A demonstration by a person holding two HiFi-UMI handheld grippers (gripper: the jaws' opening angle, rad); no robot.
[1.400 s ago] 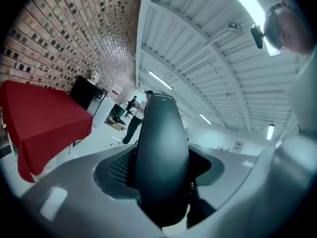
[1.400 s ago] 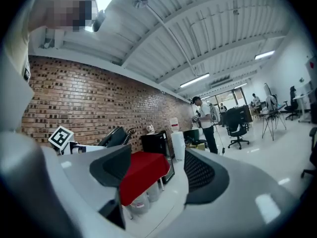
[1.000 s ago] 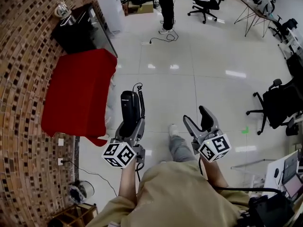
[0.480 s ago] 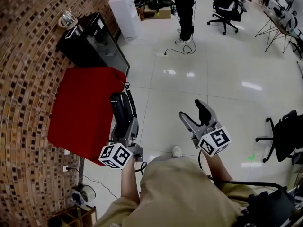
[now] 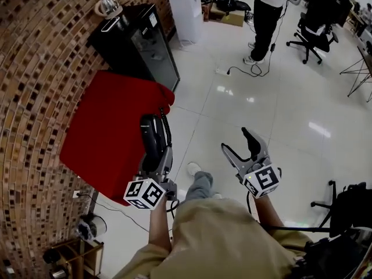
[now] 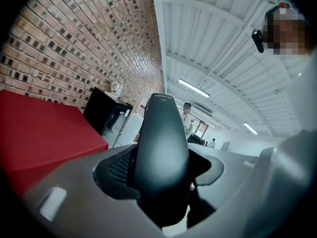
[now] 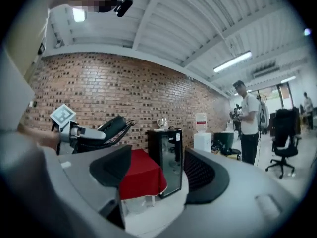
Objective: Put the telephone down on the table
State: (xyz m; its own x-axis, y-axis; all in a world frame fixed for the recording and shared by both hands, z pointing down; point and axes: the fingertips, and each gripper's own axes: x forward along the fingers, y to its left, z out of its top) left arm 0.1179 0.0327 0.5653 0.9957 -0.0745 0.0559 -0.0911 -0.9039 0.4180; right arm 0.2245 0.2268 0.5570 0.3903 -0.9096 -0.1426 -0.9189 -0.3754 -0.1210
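Note:
A black telephone handset (image 5: 152, 137) with a coiled cord stands up out of my left gripper (image 5: 154, 156), whose jaws are shut on it, at the near right edge of the red-clothed table (image 5: 107, 127). In the left gripper view the handset (image 6: 159, 143) fills the gap between the jaws. My right gripper (image 5: 244, 147) hangs over the white floor to the right, open and empty. The right gripper view shows the table (image 7: 141, 177) between its jaws and the handset (image 7: 113, 125) at the left.
A black cabinet (image 5: 136, 42) with a glass jug (image 5: 107, 6) on top stands beyond the table against the brick wall (image 5: 35, 86). A white water dispenser (image 5: 187, 7) is farther back. A person (image 5: 264, 19) stands on the tiled floor, with office chairs (image 5: 314, 22) behind.
Both grippers have travelled toward the red table and brick wall. The handset, earlier over bare floor, now sits at the table's edge. The jaws kept their states.

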